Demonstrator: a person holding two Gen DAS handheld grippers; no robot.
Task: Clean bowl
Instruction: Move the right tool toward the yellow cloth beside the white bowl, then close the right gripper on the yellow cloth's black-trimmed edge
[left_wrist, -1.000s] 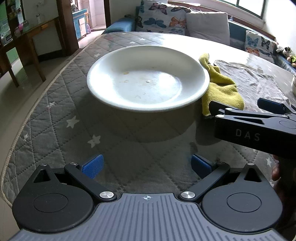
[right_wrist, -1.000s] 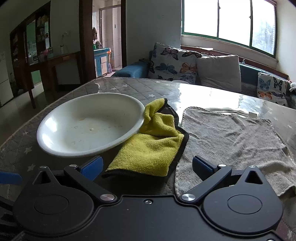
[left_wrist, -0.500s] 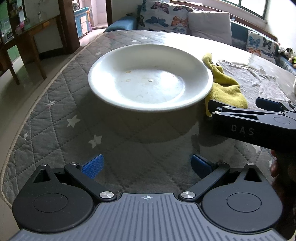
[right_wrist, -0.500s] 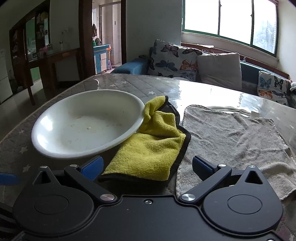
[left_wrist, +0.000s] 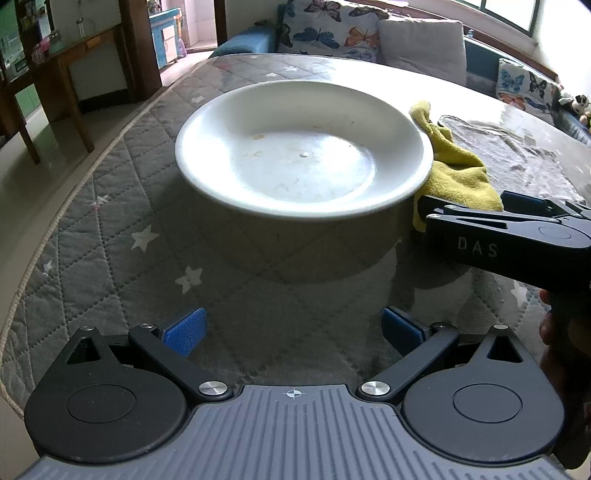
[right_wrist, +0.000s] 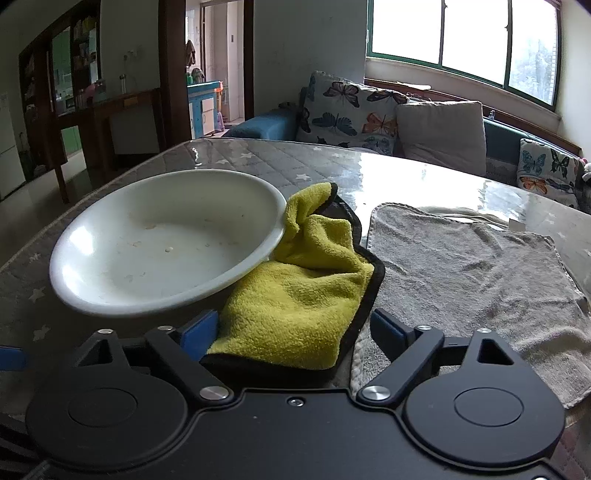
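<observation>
Both the left gripper (left_wrist: 293, 328) and right gripper (right_wrist: 293, 334) gape empty; the right, closing on the yellow cloth (right_wrist: 295, 306) beside the crumb-specked bowl (right_wrist: 166, 240), may nudge its rim.

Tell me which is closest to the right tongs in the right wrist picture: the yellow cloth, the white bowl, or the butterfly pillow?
1. The yellow cloth is nearest, its near edge lying between the open right tongs.
2. The white bowl comes next, ahead to the left, its rim over the cloth.
3. The butterfly pillow is farthest, on the sofa past the table.
</observation>
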